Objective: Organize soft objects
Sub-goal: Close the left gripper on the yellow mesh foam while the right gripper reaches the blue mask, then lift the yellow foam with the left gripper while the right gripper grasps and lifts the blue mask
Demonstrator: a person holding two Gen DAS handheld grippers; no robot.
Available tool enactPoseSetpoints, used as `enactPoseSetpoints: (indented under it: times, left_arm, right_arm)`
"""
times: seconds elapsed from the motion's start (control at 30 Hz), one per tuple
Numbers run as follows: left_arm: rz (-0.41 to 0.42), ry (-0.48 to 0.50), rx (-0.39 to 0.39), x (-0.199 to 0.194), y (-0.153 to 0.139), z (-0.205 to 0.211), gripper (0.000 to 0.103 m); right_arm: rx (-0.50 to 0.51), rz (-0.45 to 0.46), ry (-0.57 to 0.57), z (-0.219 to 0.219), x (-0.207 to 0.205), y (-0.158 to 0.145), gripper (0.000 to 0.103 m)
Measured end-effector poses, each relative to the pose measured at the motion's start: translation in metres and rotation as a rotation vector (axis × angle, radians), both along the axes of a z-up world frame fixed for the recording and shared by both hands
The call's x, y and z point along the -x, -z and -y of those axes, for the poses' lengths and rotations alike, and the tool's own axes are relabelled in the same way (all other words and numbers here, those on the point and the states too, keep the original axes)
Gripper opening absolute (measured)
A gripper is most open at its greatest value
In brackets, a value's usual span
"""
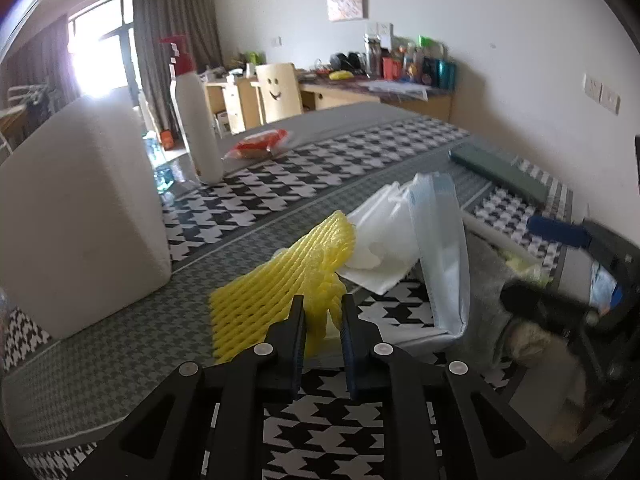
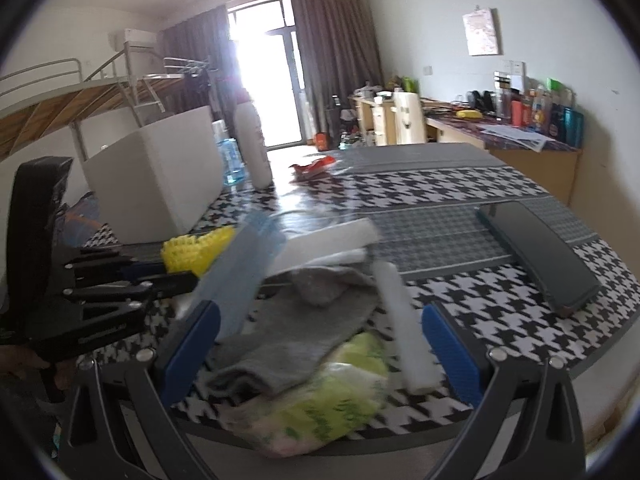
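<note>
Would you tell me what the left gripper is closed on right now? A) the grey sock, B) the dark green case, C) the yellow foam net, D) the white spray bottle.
C: the left gripper has its fingers pinched on the edge of the yellow foam net.

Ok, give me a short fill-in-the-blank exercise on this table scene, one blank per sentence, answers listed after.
1. The left gripper is shut on the ____ foam net.
2. The right gripper stands ____, with the grey sock lying between its fingers.
3. The white spray bottle has a ____ top.
4. The tablecloth has a black-and-white ____ pattern.

Missing words: yellow; open; red; houndstooth
</note>
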State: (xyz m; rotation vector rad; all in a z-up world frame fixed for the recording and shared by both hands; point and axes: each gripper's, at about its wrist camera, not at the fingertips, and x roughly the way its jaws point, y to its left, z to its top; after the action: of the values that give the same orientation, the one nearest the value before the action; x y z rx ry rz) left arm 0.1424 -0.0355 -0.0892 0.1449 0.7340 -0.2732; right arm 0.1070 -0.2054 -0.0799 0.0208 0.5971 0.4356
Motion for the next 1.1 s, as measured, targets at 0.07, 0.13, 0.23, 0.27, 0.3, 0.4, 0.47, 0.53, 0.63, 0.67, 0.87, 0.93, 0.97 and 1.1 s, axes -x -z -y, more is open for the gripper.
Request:
enactPoseSetpoints:
  times: [0.07, 0.13, 0.23, 0.27, 0.3, 0.4, 0.47, 0.53, 0.63, 0.67, 0.87, 0.93, 0.97, 1.1]
  left_arm:
    - [0.012, -0.011, 0.015, 0.004, -0.004, -0.004, 0.018]
    - [0.027, -0.022, 0.033, 0.009, -0.008, -0.009, 0.018]
    - [0.046, -0.034, 0.054, 0.016, -0.013, -0.014, 0.018]
    - [0.054, -0.041, 0.062, 0.018, -0.016, -0.016, 0.018]
    - [0.063, -0.047, 0.069, 0.021, -0.018, -0.019, 0.018]
    - [0.087, -0.063, 0.087, 0.028, -0.025, -0.025, 0.017]
    - [0.097, -0.071, 0.093, 0.032, -0.028, -0.029, 0.017]
    - [0.101, -0.081, 0.102, 0.034, -0.029, -0.032, 0.017]
    - [0.100, -0.089, 0.108, 0.037, -0.028, -0.037, 0.017]
    - [0.099, -0.091, 0.109, 0.038, -0.028, -0.038, 0.017]
    - [0.094, -0.098, 0.119, 0.039, -0.027, -0.042, 0.017]
    - [0.093, -0.096, 0.120, 0.040, -0.025, -0.042, 0.017]
    - [0.093, -0.094, 0.122, 0.042, -0.025, -0.043, 0.017]
    - [0.091, -0.094, 0.122, 0.043, -0.024, -0.045, 0.018]
  right_arm:
    - [-0.002, -0.003, -0.016, -0.005, 0.001, 0.000, 0.102]
    - [-0.008, -0.006, -0.033, -0.011, 0.002, -0.001, 0.102]
    - [-0.005, -0.002, -0.057, -0.019, 0.004, -0.003, 0.102]
    - [-0.003, -0.001, -0.065, -0.022, 0.005, -0.004, 0.102]
    - [0.000, -0.001, -0.072, -0.024, 0.004, -0.004, 0.102]
    - [0.001, -0.006, -0.094, -0.031, 0.004, -0.004, 0.102]
    - [0.003, -0.008, -0.110, -0.035, 0.002, -0.004, 0.102]
    - [0.006, -0.009, -0.122, -0.039, 0.003, -0.003, 0.097]
    - [0.011, -0.015, -0.137, -0.046, 0.003, -0.002, 0.096]
    - [0.013, -0.016, -0.140, -0.048, 0.002, -0.002, 0.094]
    - [0.026, -0.034, -0.178, -0.055, -0.002, 0.003, 0.078]
    - [0.030, -0.044, -0.192, -0.058, -0.004, 0.005, 0.066]
    - [0.032, -0.052, -0.200, -0.059, -0.005, 0.007, 0.063]
    - [0.037, -0.080, -0.211, -0.063, -0.005, 0.011, 0.053]
